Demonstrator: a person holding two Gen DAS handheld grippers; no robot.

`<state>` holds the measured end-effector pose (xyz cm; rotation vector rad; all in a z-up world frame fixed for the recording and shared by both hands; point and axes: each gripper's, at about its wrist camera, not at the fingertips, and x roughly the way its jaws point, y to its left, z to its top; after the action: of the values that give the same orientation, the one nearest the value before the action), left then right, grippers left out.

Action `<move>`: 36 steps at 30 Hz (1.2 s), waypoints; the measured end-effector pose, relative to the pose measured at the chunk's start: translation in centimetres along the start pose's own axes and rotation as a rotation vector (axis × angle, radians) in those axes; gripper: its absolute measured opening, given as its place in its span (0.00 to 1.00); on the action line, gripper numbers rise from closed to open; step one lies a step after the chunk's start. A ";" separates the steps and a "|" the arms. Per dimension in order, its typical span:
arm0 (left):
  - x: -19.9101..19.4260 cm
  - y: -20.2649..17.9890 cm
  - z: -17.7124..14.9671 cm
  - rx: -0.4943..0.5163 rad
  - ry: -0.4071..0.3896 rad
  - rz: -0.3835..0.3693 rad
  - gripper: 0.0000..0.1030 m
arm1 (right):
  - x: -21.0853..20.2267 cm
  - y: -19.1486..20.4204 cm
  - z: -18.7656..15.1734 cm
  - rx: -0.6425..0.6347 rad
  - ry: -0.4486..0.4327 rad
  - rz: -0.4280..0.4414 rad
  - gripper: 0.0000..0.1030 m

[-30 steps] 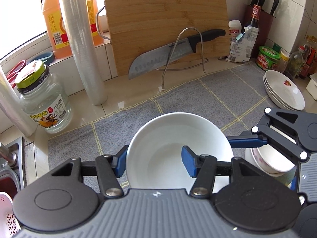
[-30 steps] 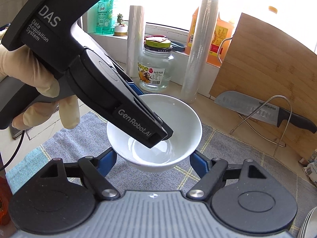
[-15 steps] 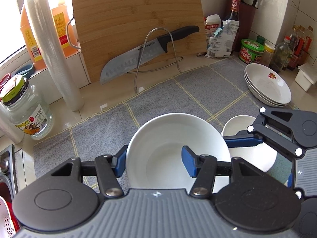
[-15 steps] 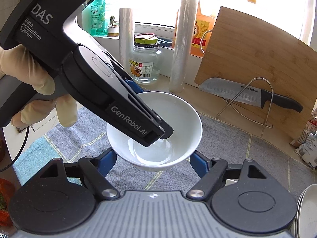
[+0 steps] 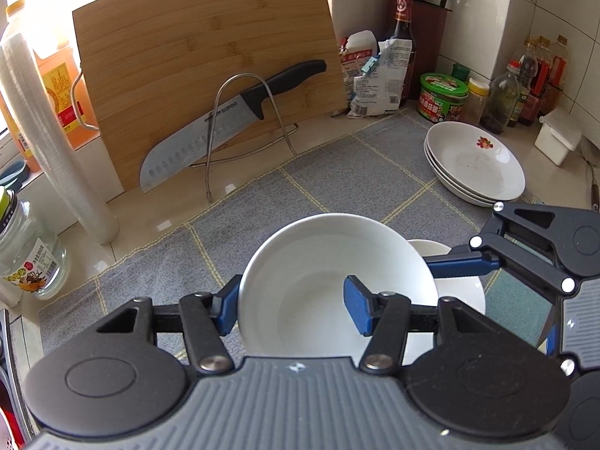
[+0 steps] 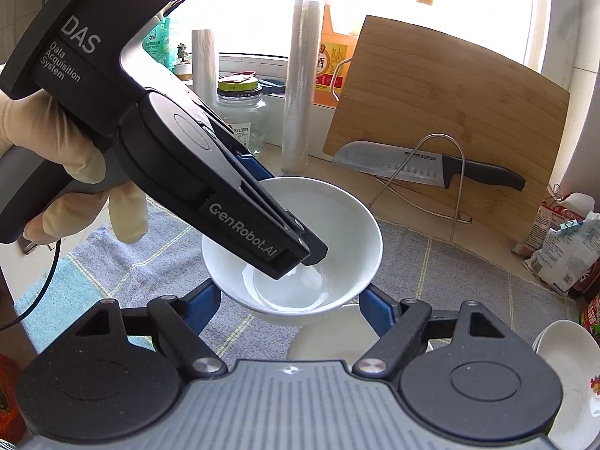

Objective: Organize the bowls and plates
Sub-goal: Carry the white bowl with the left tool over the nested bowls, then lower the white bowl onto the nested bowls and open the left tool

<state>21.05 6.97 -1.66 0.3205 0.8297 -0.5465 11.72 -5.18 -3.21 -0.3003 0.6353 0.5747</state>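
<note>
Left wrist camera shows my left gripper [image 5: 290,309] pinching the rim of a white bowl [image 5: 337,285]. One blue finger [image 5: 224,309] is outside the wall and the other is inside. The bowl is lifted off the grey mat [image 5: 337,172], because I can see mat under it in the right wrist view. It is tipped a little toward me.

Just beside it, and partly under its right edge, sits a second white bowl [image 5: 461,292] on the mat. My right gripper [image 6: 290,311] hangs over that second bowl with its fingers spread wide. It holds nothing. From the left camera I see its blue finger [image 5: 463,264] reaching out above the lower bowl, close to the rim of the one I carry.

Farther back on the right is a stack of white plates [image 5: 474,161], the top one with a small red flower. A knife [image 5: 228,123] leans on a wire stand in front of the wooden cutting board [image 5: 206,56]. A glass jar [image 5: 28,251] stands at the left, off the mat.

I think the step now is stacking: getting the carried bowl into the one on the mat. Next I need to slide it over to the right until the two rims line up, make it level, and lower it slowly. The right gripper should get out of the way first, or the bowl will bump it. Then I let go gently so nothing clinks or tips.
</note>
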 end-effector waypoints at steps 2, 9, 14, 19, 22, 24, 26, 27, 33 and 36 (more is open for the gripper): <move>0.2 -0.5 0.3 0.011 0.001 -0.009 0.54 | -0.3 -0.4 -0.2 0.007 0.001 -0.008 0.82; 1.1 -2.5 1.3 0.051 0.006 -0.035 0.54 | -1.7 -1.9 -1.2 0.036 0.001 -0.040 0.82; 1.7 -3.8 2.0 0.079 0.009 -0.054 0.54 | -2.2 -3.0 -1.8 0.054 0.007 -0.060 0.82; 2.3 -4.7 2.5 0.097 0.015 -0.072 0.54 | -2.7 -3.7 -2.4 0.073 0.012 -0.070 0.82; 2.6 -5.1 2.5 0.103 0.023 -0.084 0.54 | -2.9 -4.0 -2.8 0.074 0.021 -0.072 0.82; 2.8 -5.3 2.5 0.105 0.029 -0.089 0.54 | -2.9 -4.1 -3.0 0.077 0.028 -0.072 0.82; 3.0 -5.4 2.4 0.103 0.036 -0.097 0.54 | -2.9 -4.2 -3.3 0.078 0.034 -0.072 0.82; 3.1 -5.4 2.3 0.103 0.039 -0.100 0.54 | -2.9 -4.2 -3.4 0.078 0.038 -0.072 0.82; 3.6 -5.9 2.0 0.107 0.060 -0.114 0.54 | -2.7 -4.3 -4.1 0.087 0.062 -0.063 0.82; 3.8 -6.1 1.7 0.104 0.071 -0.119 0.54 | -2.6 -4.4 -4.3 0.094 0.071 -0.056 0.82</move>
<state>20.74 -0.06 -3.86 0.3894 0.8949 -0.6941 10.53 -11.64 -4.48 -0.2503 0.7184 0.4807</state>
